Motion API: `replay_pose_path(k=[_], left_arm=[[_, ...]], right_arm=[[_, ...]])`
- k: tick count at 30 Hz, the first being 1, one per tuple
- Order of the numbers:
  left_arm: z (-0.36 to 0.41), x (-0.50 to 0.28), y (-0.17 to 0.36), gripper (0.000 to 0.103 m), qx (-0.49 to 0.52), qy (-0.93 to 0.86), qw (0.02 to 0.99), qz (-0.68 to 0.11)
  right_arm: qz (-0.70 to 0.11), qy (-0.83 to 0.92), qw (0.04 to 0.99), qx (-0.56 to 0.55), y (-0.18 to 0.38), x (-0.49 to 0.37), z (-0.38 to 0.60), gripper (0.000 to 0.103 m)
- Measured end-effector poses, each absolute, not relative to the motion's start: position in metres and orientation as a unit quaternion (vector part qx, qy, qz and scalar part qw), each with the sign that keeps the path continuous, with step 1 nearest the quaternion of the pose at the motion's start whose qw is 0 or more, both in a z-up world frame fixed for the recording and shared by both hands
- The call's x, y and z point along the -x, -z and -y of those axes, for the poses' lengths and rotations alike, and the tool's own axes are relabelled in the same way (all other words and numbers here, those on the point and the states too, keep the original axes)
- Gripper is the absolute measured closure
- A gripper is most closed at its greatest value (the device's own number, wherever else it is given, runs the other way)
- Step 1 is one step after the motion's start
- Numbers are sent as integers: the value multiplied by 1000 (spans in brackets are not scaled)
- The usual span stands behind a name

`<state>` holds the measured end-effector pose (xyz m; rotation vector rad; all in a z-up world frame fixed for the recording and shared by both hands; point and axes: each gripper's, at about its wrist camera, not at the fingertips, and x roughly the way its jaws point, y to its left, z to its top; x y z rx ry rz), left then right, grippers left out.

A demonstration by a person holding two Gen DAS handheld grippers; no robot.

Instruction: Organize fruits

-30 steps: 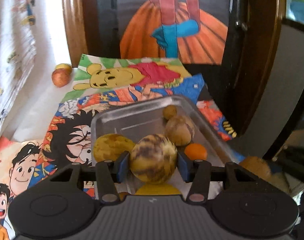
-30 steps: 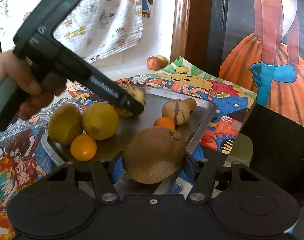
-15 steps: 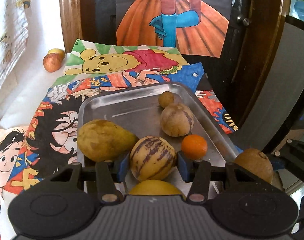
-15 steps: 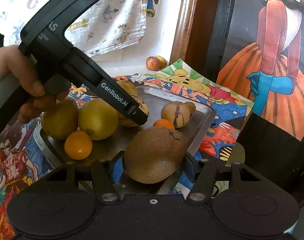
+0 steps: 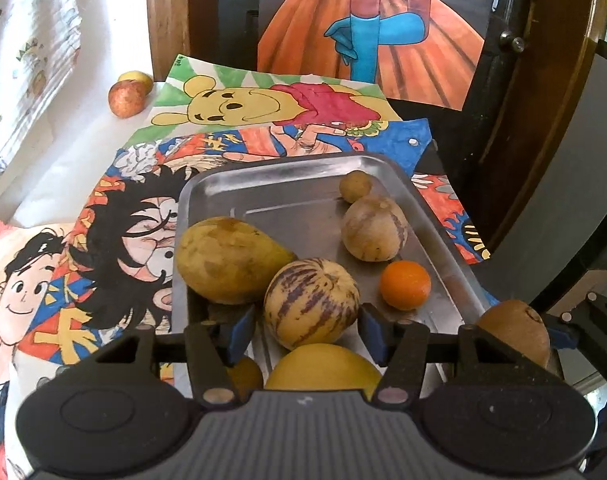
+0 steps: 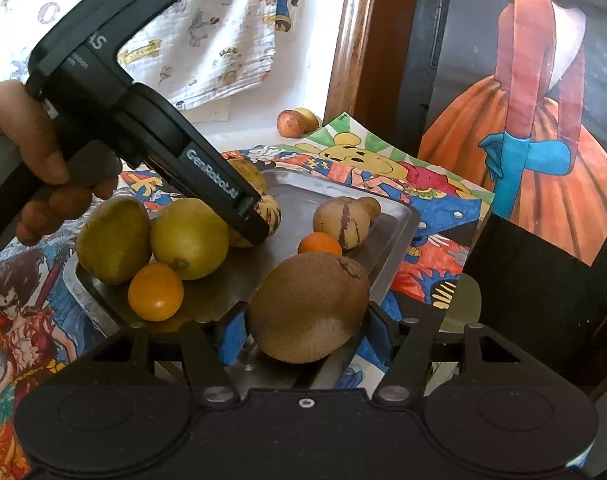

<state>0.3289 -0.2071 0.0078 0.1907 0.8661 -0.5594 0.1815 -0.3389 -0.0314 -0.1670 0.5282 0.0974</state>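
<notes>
A steel tray point(image 5: 287, 176) lies on cartoon posters. In it are a mango point(image 5: 227, 260), a pale melon point(image 5: 373, 228), a small round fruit point(image 5: 355, 186), an orange point(image 5: 405, 284) and a big lemon point(image 6: 189, 238). A purple-striped melon point(image 5: 311, 304) rests on the tray floor between the fingers of my left gripper point(image 5: 305, 332). Its jaws are opening, with slim gaps beside the melon. At the tray's near right corner my right gripper point(image 6: 307, 334) holds a brown fruit point(image 6: 309, 304). The pads still touch it as the jaws ease open.
An apple point(image 5: 127, 98) and a yellow fruit point(image 5: 137, 78) sit at the back left on the white surface. A wooden frame point(image 5: 167, 12) and a propped painting point(image 5: 371, 28) stand behind. A second orange point(image 6: 155, 292) lies at the tray's near left. The table ends just right of the tray.
My left gripper has brought the striped melon down onto the tray beside the mango and spread its fingers off it. The right gripper with the brown fruit has hardly moved.
</notes>
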Motion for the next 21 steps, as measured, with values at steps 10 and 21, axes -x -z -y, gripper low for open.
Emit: replay_pose_path(k=[10, 21], left_arm=[[201, -319, -26, 34, -92, 242, 872, -416], [186, -304, -44, 7, -86, 221, 881, -409]], right_arm=[[-252, -45, 965, 63, 25, -168, 338, 31], [-240, -44, 969, 47, 16, -158, 330, 9]])
